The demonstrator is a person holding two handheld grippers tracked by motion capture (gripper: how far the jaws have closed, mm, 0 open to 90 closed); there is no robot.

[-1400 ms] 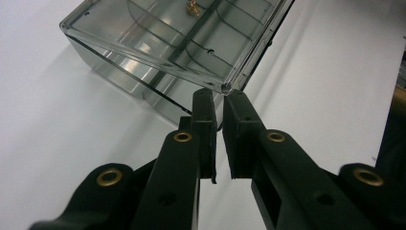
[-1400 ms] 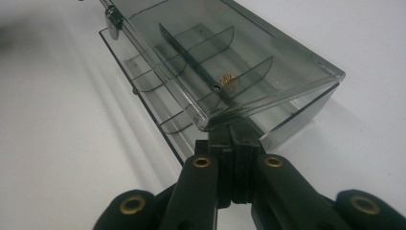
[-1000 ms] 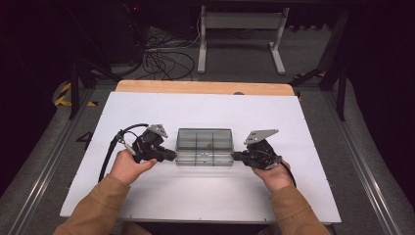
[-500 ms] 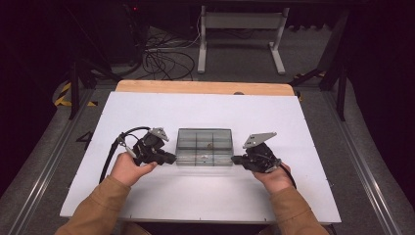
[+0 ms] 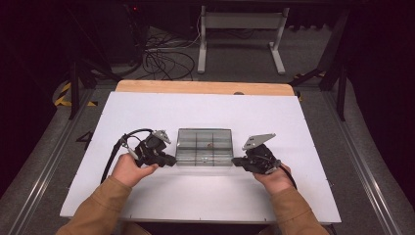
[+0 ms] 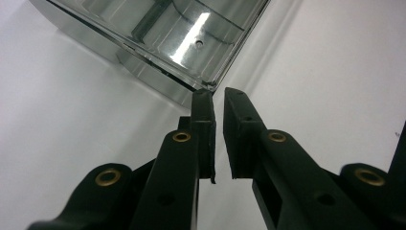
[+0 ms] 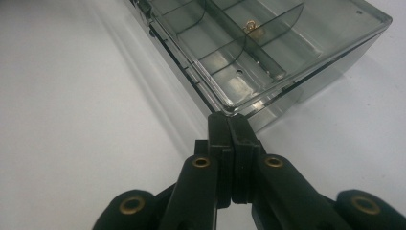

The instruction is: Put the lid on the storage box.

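Our left gripper (image 5: 169, 160) sits at the box's (image 5: 204, 146) near-left corner, its fingers (image 6: 203, 112) a narrow slit apart, gripping nothing. The box lies mid-tabletop (image 5: 293, 127), lid shut, something small and gold (image 7: 250, 26) inside. At its near-right corner our right gripper (image 5: 237, 161) is clenched, empty. We should press inward evenly from both corners, so the box stays square.

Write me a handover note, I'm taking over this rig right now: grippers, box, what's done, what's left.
Left gripper: jaws a narrow gap apart, tips at the near left corner of the clear compartment box.
Right gripper: jaws pressed together, tips at its near right corner.
Box: mid-table, lid down, a small gold piece inside.
Done: both grippers placed at the corners.
Left: probably opening or moving the box.
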